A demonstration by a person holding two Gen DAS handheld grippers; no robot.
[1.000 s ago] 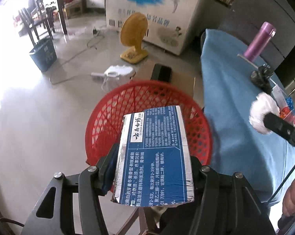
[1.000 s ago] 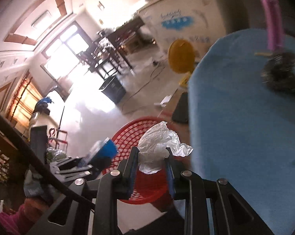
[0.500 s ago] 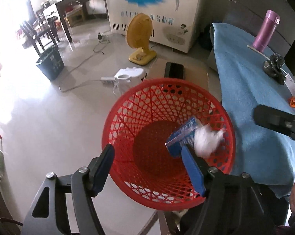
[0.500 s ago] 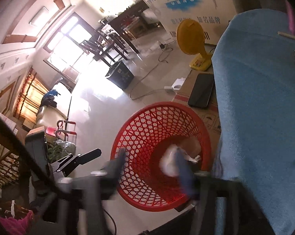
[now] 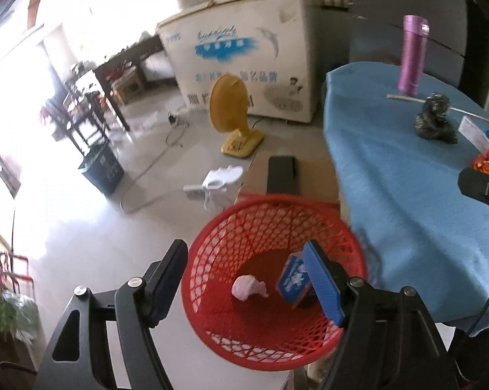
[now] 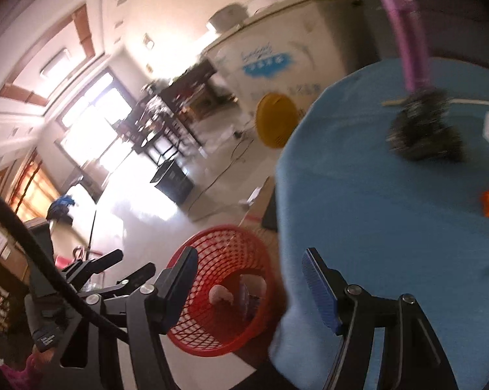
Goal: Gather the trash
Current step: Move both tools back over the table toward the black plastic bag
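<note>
both grippers' fingers (image 5: pixel 322 284) spread empty; blurry right view hides, seemingly, the basket's (image 5: pixel 212 237) blue box (image 5: pixel 293 279).

one basket (image 5: pixel 212 243), one box (image 5: pixel 293 279), one wad (image 5: pixel 247 287)

A purple flask (image 5: pixel 413 57) stands upright on the blue-clothed worktop (image 5: pixel 407 175). On the floor a yellow fan (image 5: pixel 231 113) sits before a white chest freezer (image 5: pixel 241 65), with a dark bin (image 5: pixel 103 169) well apart.

Left gripper (image 5: pixel 244 279): black angular metal frame, silver screws, blue ribbed pad.
Right gripper (image 6: pixel 249 281): same black frame, blue pads.
Cable, left of frame (image 6: pixel 43 269): thick, black.
</note>
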